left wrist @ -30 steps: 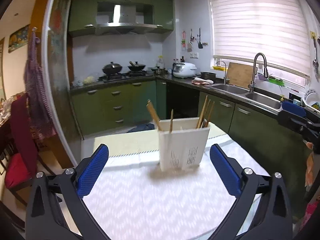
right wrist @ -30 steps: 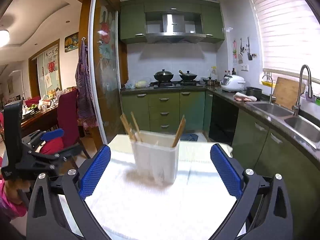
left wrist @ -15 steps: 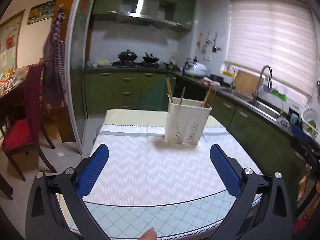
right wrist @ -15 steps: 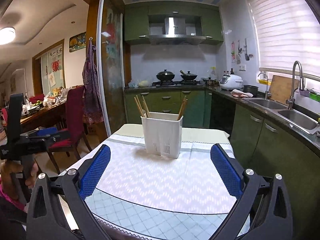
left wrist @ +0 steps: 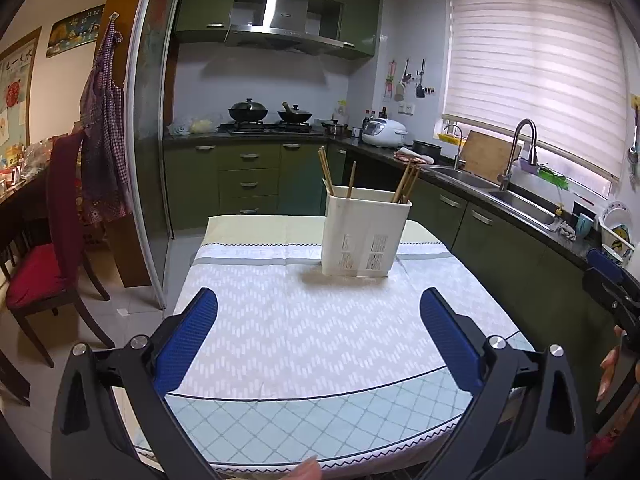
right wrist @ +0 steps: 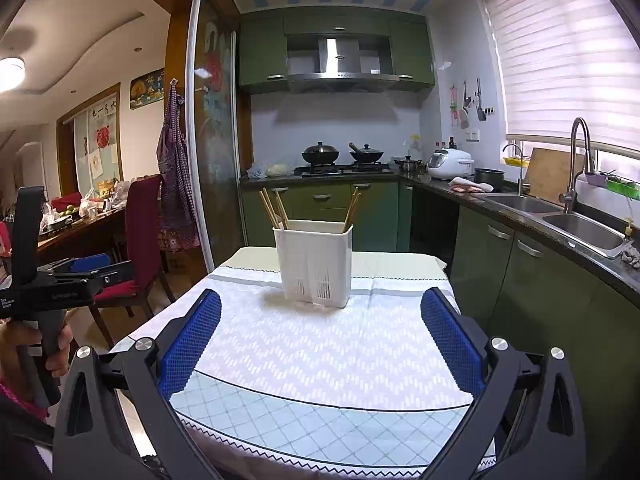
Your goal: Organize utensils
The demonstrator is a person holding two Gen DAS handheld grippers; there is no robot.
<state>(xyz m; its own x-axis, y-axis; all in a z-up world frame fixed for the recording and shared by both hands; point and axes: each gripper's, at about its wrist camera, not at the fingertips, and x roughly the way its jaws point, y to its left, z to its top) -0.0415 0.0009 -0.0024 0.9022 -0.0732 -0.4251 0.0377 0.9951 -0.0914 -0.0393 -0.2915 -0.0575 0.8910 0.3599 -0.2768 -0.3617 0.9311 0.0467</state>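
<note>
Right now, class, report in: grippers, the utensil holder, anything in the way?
Left gripper and right gripper open, holding nothing. Utensil holder upright on the table, chopsticks standing inside. Nothing between jaws and holder.

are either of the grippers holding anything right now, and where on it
Nothing is held. The left gripper and right gripper are both open and empty; the wooden chopsticks stand in the white plastic utensil holder.

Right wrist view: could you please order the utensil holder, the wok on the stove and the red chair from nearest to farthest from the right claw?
From the right claw:
1. Utensil holder, straight ahead on the table.
2. Red chair, off to the left.
3. Wok, on the far stove.
</note>
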